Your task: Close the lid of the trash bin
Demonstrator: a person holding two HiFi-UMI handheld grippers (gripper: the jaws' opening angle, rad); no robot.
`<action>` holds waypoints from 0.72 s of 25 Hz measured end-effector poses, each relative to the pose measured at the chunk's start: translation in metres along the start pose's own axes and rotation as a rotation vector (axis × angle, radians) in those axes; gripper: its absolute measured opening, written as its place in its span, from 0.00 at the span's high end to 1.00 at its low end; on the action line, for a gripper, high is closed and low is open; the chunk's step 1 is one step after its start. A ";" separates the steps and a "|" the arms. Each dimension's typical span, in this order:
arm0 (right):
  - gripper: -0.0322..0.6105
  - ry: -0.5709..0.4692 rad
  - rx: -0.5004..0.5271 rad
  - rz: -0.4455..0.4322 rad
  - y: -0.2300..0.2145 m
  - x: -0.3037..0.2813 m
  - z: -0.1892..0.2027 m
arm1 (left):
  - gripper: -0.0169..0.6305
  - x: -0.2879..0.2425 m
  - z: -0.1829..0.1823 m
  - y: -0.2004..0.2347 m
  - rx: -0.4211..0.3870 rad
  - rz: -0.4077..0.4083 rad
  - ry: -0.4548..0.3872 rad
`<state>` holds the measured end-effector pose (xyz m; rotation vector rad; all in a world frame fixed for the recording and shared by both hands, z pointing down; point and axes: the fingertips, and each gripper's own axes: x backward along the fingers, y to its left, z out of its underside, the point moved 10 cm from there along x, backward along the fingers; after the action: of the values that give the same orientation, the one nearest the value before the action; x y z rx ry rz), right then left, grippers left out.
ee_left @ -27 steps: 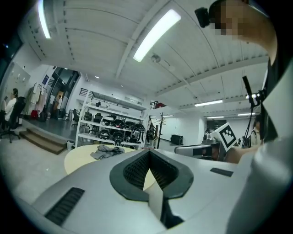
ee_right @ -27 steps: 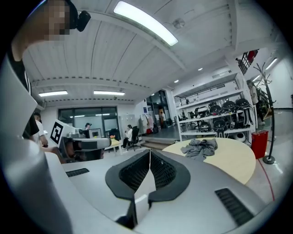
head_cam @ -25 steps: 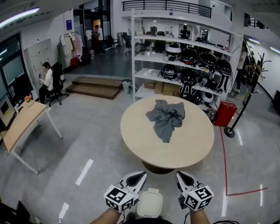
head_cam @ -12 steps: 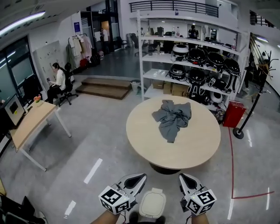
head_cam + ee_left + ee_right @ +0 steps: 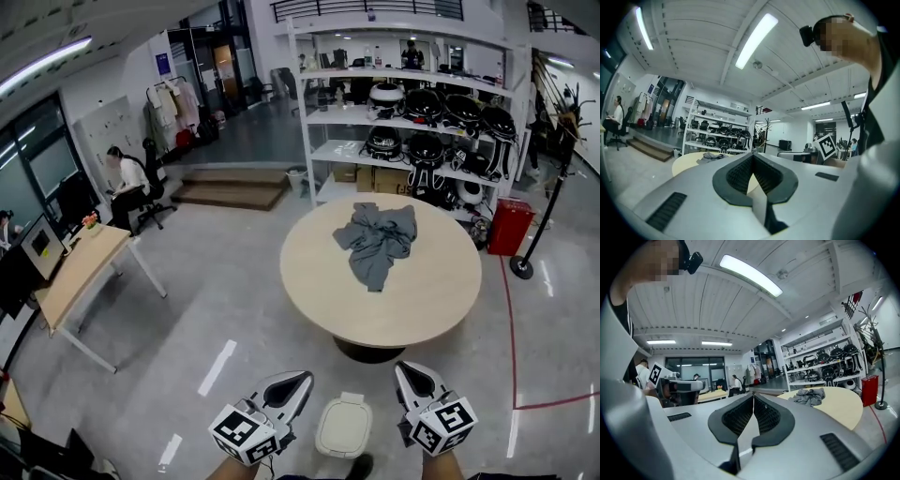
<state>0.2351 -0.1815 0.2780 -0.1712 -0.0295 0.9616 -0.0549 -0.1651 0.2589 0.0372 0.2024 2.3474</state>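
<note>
A wide hall with a glossy grey floor holds one round table in pale wood, and on it lies one crumpled grey cloth. Behind the table stands one white shelf rack loaded with dark helmets, with one red box on the floor at its right end. At the left there is one long desk, and beyond it one person sits on a chair. One set of low steps lies further back.

There is one trash bin. It stands on the floor at the bottom of the head view, between the two grippers and nearer than the table's foot. From above it is cream-white, a rounded oblong with a small tab on its far edge, and its lid lies flat over the top.

The left gripper hangs just left of the bin and the right gripper just right of it, neither touching it. In the left gripper view the left gripper's jaws meet at the tips with nothing between them. The right gripper's jaws are likewise pressed together and empty.
</note>
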 end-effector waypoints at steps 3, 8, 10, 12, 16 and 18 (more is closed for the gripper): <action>0.94 -0.012 0.040 0.016 0.036 0.010 0.002 | 0.99 0.029 0.006 -0.002 -0.011 0.045 -0.014; 0.93 -0.009 0.043 0.082 0.106 0.026 0.033 | 0.99 0.095 0.029 0.007 -0.027 0.099 -0.015; 0.94 0.004 0.038 0.100 0.135 0.035 0.043 | 0.99 0.124 0.036 0.010 -0.041 0.143 -0.018; 0.94 0.026 0.039 0.122 0.161 0.046 0.049 | 0.99 0.148 0.040 0.009 -0.029 0.190 -0.021; 0.94 0.057 0.099 0.151 0.207 0.066 0.042 | 0.99 0.183 0.037 0.002 0.009 0.193 -0.022; 0.94 0.047 0.109 0.143 0.228 0.078 0.036 | 0.99 0.199 0.034 -0.004 0.022 0.177 -0.025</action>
<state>0.0910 0.0144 0.2733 -0.0959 0.0791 1.0984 -0.1901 -0.0170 0.2853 0.0989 0.2208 2.5191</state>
